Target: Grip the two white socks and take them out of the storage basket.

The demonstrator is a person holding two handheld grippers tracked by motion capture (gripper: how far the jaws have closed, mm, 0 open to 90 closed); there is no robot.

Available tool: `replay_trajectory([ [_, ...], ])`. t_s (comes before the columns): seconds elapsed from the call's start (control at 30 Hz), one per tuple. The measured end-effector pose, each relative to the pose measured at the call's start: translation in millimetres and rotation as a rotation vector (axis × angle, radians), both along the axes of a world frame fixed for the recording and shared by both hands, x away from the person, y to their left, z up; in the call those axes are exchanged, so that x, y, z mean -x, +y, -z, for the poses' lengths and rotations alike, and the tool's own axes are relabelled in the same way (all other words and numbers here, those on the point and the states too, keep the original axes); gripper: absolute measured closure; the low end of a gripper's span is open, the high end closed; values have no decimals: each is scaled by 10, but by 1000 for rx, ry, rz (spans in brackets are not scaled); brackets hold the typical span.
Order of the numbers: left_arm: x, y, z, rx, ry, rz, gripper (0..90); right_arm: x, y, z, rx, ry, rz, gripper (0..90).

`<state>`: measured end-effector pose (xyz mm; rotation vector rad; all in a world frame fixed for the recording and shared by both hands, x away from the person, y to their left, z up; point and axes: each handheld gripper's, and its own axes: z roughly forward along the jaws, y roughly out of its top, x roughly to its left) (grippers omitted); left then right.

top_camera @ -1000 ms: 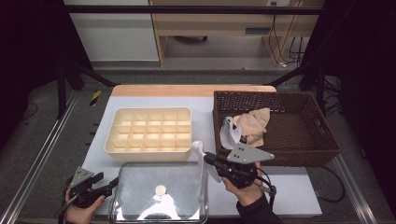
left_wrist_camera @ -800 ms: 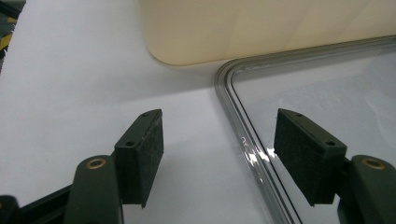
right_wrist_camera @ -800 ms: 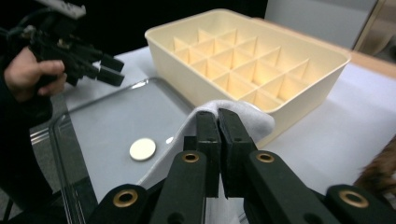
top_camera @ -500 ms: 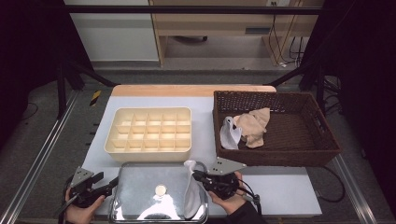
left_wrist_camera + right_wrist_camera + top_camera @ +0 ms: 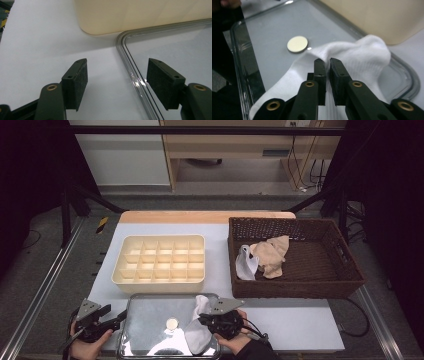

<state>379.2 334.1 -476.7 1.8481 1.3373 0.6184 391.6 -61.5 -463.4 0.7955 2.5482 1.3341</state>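
Observation:
A white sock (image 5: 197,332) (image 5: 362,55) lies along the right side of the shiny metal tray (image 5: 145,307) (image 5: 244,50) at the table's front edge, its toe draped over the rim. My right gripper (image 5: 202,320) (image 5: 327,67) is low over the sock. Its jaws have just been opening, and a narrow gap shows between the pads, with the sock under the tips and not pinched. A small pale round disc (image 5: 172,323) (image 5: 297,44) rests in the tray's middle. My left gripper (image 5: 117,319) (image 5: 117,80) stands open astride the tray's left rim (image 5: 130,72), holding nothing.
A cream box (image 5: 160,262) (image 5: 140,15) with several compartments stands just behind the tray. At the right a brown wicker basket (image 5: 345,285) holds a white cloth (image 5: 246,262) and a beige cloth (image 5: 272,255). Bare white table lies right of the tray.
My right gripper came down and leftward from above the table with the sock, which now lies laid out in the tray. The left gripper has not moved.

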Motion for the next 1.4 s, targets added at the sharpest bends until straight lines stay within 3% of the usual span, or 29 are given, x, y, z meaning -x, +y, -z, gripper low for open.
replay_trajectory([
  [0.1, -4, 5, 3, 6, 2, 3, 326, 8, 29, 39, 12, 6, -10, 756],
  [0.2, -3, 6, 5, 2, 3, 5, 326, 12, 25, 27, -6, 7, -15, 715],
  [0.3, -3, 4, 7, -1, 2, 5, 326, 27, 15, -15, -29, -15, -4, 631],
  [0.43, -5, 7, 7, 2, 2, 5, 326, 35, 8, -58, -42, -32, 6, 595],
  [0.67, -7, 3, 7, 5, 1, 3, 326, 17, -115, -221, -93, -81, 89, 482],
  [1.03, -10, 2, 12, 2, 3, 2, 327, 3, -232, -388, -123, -117, 132, 440],
  [1.23, -12, -1, 10, 5, 2, -1, 327, -39, -345, -596, -148, -151, 183, 460],
  [1.4, -9, -3, 7, 6, 2, -4, 326, -76, -420, -684, -157, -167, 212, 458],
])
